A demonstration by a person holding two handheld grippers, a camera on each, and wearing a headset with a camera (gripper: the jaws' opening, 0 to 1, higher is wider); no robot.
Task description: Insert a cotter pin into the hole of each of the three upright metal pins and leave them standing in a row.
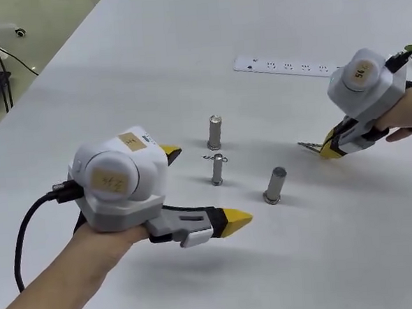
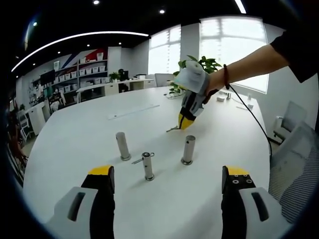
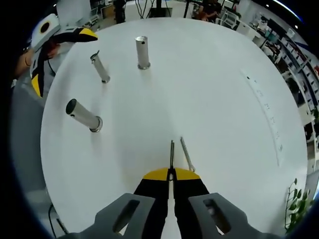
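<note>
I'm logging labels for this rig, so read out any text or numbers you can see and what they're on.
Right gripper sticker: handwritten, maybe "15", blurred.
Left gripper stickers: handwriting, unreadable.
Power strip: markings too small to read.
Nothing else legible.

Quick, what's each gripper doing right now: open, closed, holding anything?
Left gripper: open, holding nothing.
Right gripper: closed on a cotter pin.
</note>
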